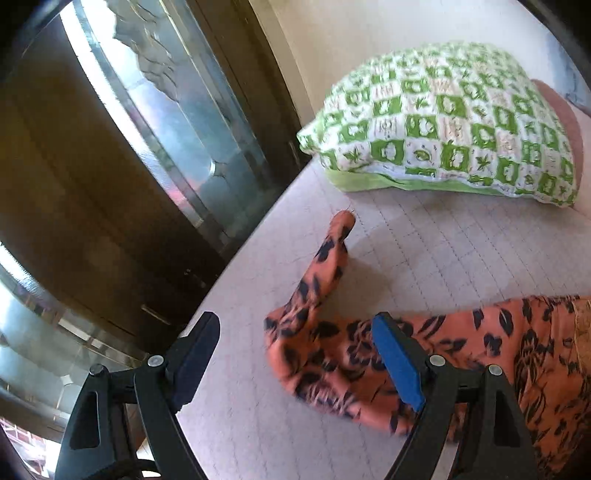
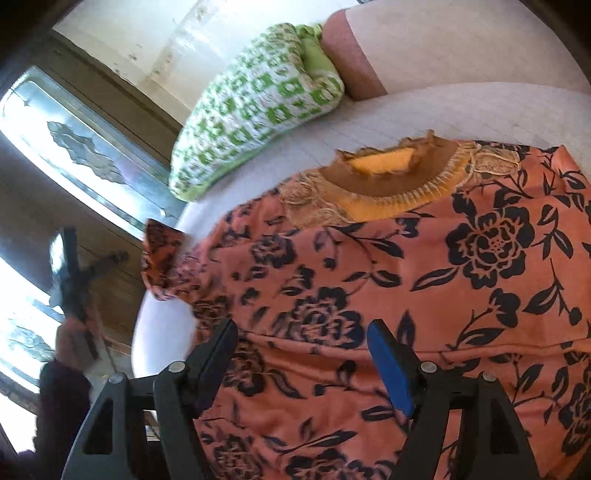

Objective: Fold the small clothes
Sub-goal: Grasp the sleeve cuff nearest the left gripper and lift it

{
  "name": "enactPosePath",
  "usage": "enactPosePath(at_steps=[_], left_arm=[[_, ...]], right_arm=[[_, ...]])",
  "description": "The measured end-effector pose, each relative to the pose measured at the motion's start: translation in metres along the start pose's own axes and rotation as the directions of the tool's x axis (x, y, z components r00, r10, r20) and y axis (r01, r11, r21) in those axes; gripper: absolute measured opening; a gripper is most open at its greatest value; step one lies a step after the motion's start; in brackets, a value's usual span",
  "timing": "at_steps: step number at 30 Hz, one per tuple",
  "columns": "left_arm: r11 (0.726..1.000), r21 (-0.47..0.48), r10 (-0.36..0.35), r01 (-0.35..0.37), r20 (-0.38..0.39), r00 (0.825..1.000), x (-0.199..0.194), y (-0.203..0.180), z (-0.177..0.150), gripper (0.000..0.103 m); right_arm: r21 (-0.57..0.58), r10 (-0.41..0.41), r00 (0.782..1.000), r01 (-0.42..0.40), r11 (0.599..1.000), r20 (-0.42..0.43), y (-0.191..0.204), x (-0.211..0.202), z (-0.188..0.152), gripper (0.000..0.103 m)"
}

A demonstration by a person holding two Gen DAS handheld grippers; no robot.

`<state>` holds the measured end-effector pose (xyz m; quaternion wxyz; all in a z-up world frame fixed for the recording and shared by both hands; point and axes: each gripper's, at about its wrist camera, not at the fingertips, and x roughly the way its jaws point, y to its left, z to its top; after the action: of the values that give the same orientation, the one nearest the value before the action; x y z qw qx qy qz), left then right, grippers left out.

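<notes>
An orange garment with a black flower print [image 2: 424, 266] lies spread on the pale quilted bed [image 2: 388, 110], its yellow-brown embroidered neckline [image 2: 388, 177] toward the pillows. In the left wrist view its sleeve [image 1: 325, 273] stretches toward the bed's left edge, crumpled near the cuff. My left gripper [image 1: 295, 350] hovers open over that sleeve, the blue pad [image 1: 397, 363] above the cloth, nothing pinched. It also shows blurred off the bed's left side as the left gripper [image 2: 70, 280], held by a hand in a dark sleeve. My right gripper [image 2: 303, 354] stands open over the garment's body, pads clear of the fabric.
A green-and-white checked pillow [image 1: 443, 122] lies at the head of the bed, with a pinkish cushion [image 2: 351, 62] behind it. A dark-framed window with patterned glass [image 1: 166, 110] runs along the bed's left edge [image 1: 236, 280]. A cream wall [image 1: 351, 29] stands beyond.
</notes>
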<state>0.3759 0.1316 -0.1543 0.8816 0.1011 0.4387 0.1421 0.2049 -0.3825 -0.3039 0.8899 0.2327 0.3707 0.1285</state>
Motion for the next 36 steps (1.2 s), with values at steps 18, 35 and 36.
enactPosePath(at_steps=[18, 35, 36], left_arm=[[0.974, -0.190, -0.133, 0.120, -0.056, 0.990, 0.029, 0.027, 0.014, 0.010], [0.778, 0.334, -0.609, 0.533, 0.190, 0.770, -0.267, -0.135, -0.019, 0.011], [0.761, 0.349, -0.628, 0.547, 0.181, 0.757, -0.273, -0.150, -0.024, 0.011]], right_arm=[[0.065, -0.128, 0.976, 0.118, 0.991, 0.177, -0.031, -0.012, 0.019, 0.057], [0.258, -0.133, 0.929, 0.042, 0.965, 0.345, -0.083, -0.092, 0.015, 0.057], [0.269, -0.133, 0.927, 0.036, 0.963, 0.351, -0.088, -0.096, 0.014, 0.057]])
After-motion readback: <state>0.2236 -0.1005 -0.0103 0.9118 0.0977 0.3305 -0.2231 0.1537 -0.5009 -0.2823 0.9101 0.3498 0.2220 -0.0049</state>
